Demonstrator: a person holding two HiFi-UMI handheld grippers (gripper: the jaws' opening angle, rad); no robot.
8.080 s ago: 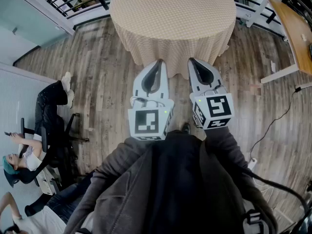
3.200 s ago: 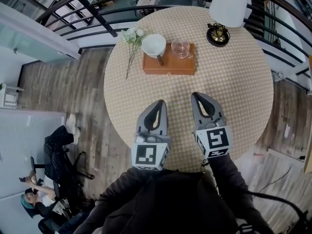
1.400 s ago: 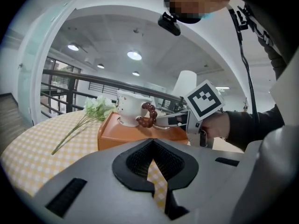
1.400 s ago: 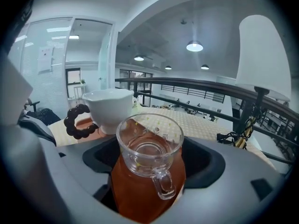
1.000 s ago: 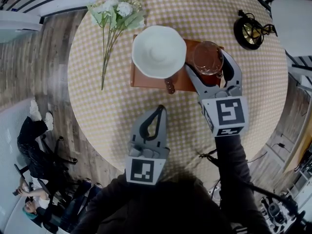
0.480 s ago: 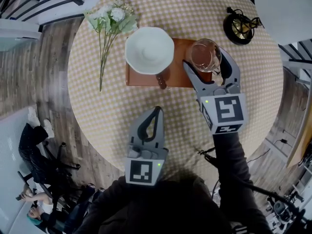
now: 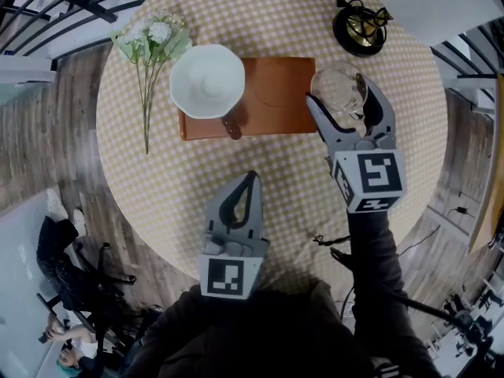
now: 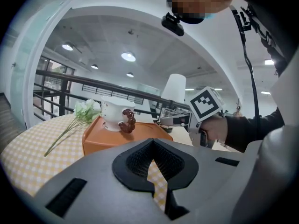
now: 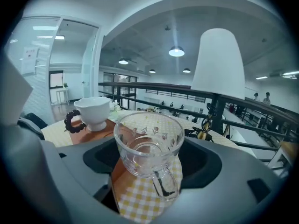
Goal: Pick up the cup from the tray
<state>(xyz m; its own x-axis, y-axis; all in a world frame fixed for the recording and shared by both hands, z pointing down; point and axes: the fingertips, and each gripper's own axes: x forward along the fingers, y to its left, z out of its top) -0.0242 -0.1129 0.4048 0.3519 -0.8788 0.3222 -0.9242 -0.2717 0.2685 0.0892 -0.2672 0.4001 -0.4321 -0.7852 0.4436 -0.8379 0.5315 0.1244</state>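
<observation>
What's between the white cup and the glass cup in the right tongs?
Only a bare stretch of the orange tray, seen in the head view: nothing stands between the white cup and the glass cup.

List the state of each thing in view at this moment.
glass cup: upright, empty, gripped, beyond the tray's right edge.
right gripper: shut on the glass cup.
left gripper: shut, empty, above the table.
white cup: upright on the tray, beaded handle toward the person.
tray: flat on the table, holding only the white cup.
flowers: lying flat left of the tray.
</observation>
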